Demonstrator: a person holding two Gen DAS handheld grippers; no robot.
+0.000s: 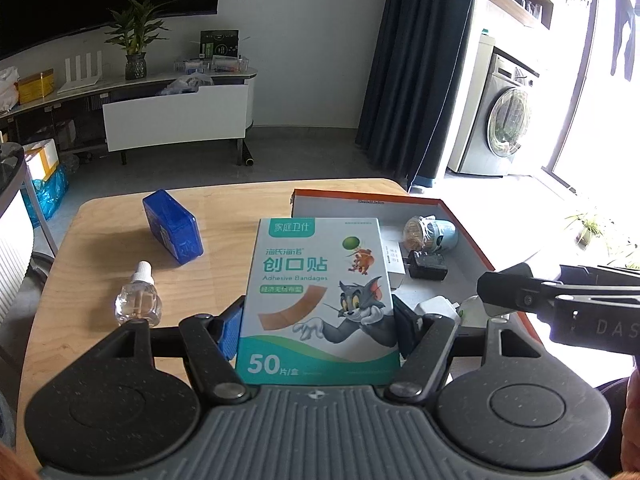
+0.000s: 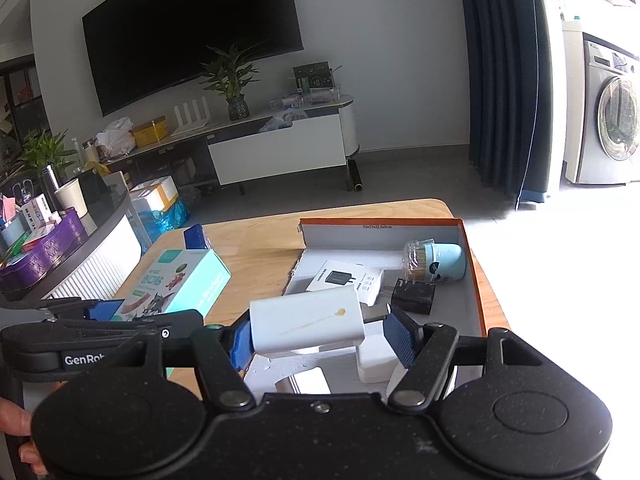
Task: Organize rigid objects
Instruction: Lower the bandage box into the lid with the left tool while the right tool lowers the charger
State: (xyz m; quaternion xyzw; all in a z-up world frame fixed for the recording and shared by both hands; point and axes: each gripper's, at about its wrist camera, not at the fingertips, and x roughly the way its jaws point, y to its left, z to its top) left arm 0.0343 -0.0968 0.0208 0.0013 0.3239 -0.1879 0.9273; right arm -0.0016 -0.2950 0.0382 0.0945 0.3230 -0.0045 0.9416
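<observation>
Left gripper (image 1: 318,322) closed on the sides of the bandage box (image 1: 318,300), pads pressing both long edges; the box is held flat, face up, above the tabletop (image 1: 100,272), its far end just reaching the near-left side of the tray (image 1: 452,208). Right gripper (image 2: 318,330) closed across a white charger (image 2: 308,326), prongs pointing right, held over the near part of the tray.

In the tray: toothpick jar (image 2: 436,262) lying on its side at the far right, black adapter (image 2: 414,296) just in front of it, a white carton (image 2: 346,280) to its left, another white plug (image 2: 376,356) near the front edge. Still out on the tabletop: blue case (image 1: 172,228) and small glass bottle (image 1: 138,300), well left of the tray.

Step in hand, by my reading: both held items go into the tray.

- Free floor looks best along the tray's left side and near-middle; the right half is crowded.
- Charger first, I'd judge: it is already over the tray. Lower it until it rests before letting go, clear of the white plug below it.
- Bandage box is broad; carry it over the torn left wall with its long edge parallel to that wall, keep it level, set it flat.
- The grippers sit close together; stagger the moves so they do not knock.
- Cardboard box is light and crushable: hold no harder than now.
</observation>
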